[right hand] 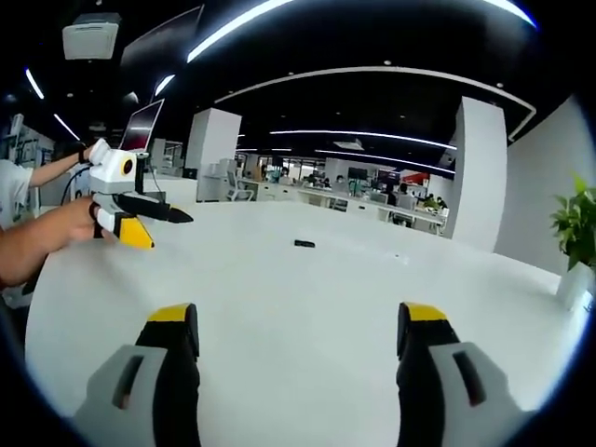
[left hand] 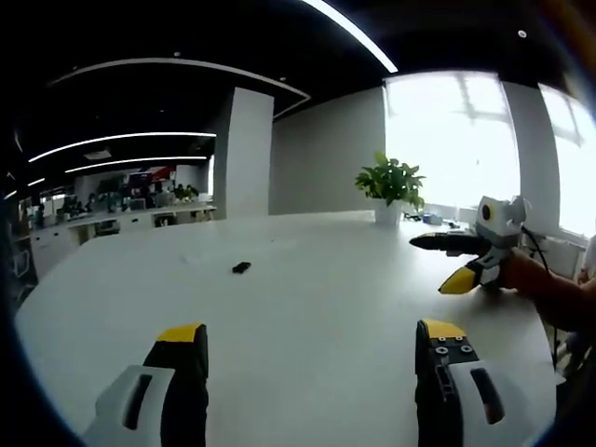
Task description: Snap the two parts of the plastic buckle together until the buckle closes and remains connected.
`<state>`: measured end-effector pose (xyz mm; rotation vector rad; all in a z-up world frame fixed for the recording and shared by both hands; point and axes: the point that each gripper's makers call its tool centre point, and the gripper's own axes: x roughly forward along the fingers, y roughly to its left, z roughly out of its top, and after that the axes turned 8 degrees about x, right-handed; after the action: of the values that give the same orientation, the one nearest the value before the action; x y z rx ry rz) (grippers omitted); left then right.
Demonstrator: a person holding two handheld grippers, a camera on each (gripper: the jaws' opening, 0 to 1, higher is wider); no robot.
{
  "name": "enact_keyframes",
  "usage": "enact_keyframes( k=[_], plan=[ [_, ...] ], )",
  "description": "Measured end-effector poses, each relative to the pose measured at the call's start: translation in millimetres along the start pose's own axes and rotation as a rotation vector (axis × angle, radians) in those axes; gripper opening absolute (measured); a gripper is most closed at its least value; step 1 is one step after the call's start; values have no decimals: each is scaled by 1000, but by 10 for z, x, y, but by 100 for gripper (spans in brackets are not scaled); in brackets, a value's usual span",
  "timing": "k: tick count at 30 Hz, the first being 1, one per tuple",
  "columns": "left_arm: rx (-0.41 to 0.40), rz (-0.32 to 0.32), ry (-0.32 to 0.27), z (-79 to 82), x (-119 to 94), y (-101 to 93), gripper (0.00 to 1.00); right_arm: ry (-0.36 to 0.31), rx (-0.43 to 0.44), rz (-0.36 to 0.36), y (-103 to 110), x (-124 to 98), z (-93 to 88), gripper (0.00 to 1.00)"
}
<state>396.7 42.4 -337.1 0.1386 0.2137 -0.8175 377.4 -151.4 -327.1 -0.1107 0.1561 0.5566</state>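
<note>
A small black buckle lies alone on the white table, well beyond my left gripper, which stands open with nothing between its jaws. In the right gripper view the same black buckle rests far ahead on the table. My right gripper is open and holds nothing. The right gripper comes into the left gripper view from the right, held by a hand, jaws apart. The left gripper enters the right gripper view at the left, also open. I cannot tell whether the buckle is one piece or two.
A potted green plant stands at the table's far edge by bright windows. A white pillar and office desks lie beyond the table. A person's arm reaches in at the left of the right gripper view.
</note>
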Motion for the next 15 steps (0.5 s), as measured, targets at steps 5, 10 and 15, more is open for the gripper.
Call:
enact_keyframes(
  k=[5,10,15],
  plan=[
    [7,4,4,-2,1,26,93,-6,43,13,-37,-52,8,87],
    [-9,-15,6,-5,-8,37,87,-60,89,33,13,-103,97,87],
    [-15,7,-8,14,-28,79,86,-57,86,22,-26,-65,95,87]
  ],
)
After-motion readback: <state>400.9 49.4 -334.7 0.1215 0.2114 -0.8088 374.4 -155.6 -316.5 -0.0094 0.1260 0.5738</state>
